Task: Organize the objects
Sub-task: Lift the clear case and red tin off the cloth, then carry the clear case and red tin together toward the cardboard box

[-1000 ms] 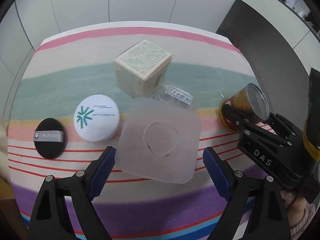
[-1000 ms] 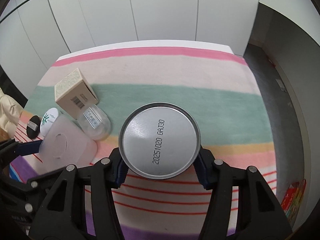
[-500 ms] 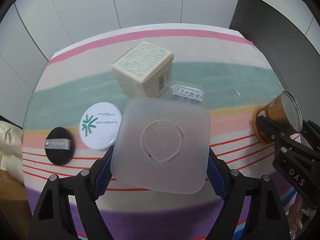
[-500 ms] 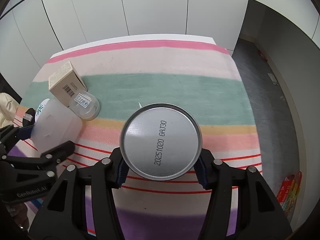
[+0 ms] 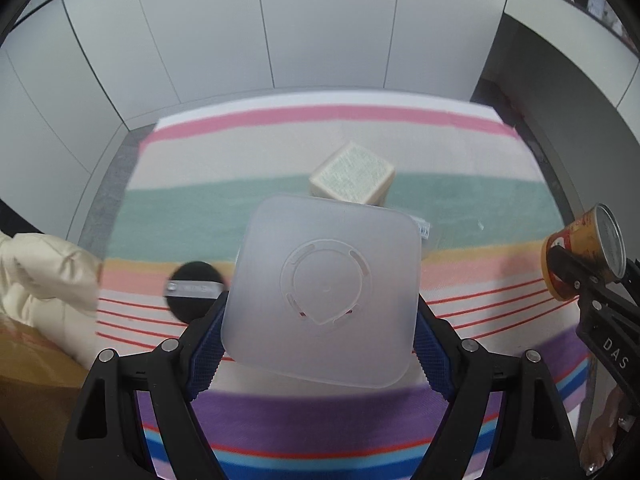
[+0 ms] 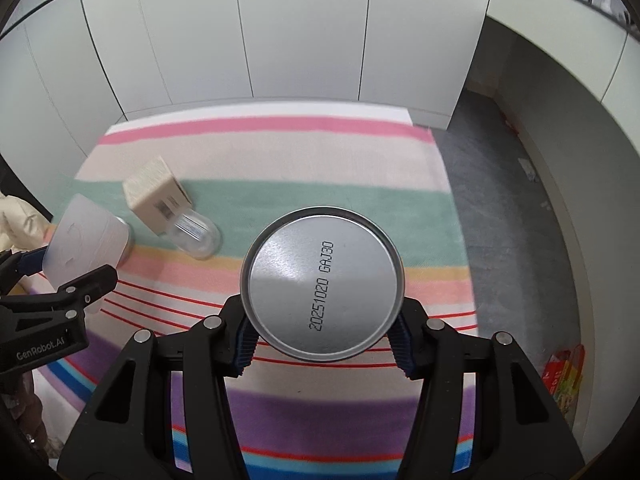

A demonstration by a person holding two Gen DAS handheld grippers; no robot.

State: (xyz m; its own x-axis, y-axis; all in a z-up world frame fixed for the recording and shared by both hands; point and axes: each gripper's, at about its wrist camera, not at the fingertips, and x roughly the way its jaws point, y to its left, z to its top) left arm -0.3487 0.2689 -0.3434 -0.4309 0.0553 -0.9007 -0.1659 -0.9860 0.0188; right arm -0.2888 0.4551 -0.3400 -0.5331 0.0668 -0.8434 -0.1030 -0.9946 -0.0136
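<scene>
With the left claw clamped on the frosted box above the striped surface and the right claw gripping the tin, carry both level, clear of the carton.

The left gripper points steeply down, its blue pads clamped on a frosted container. The right gripper, angled likewise, grips a can by its sides.
</scene>
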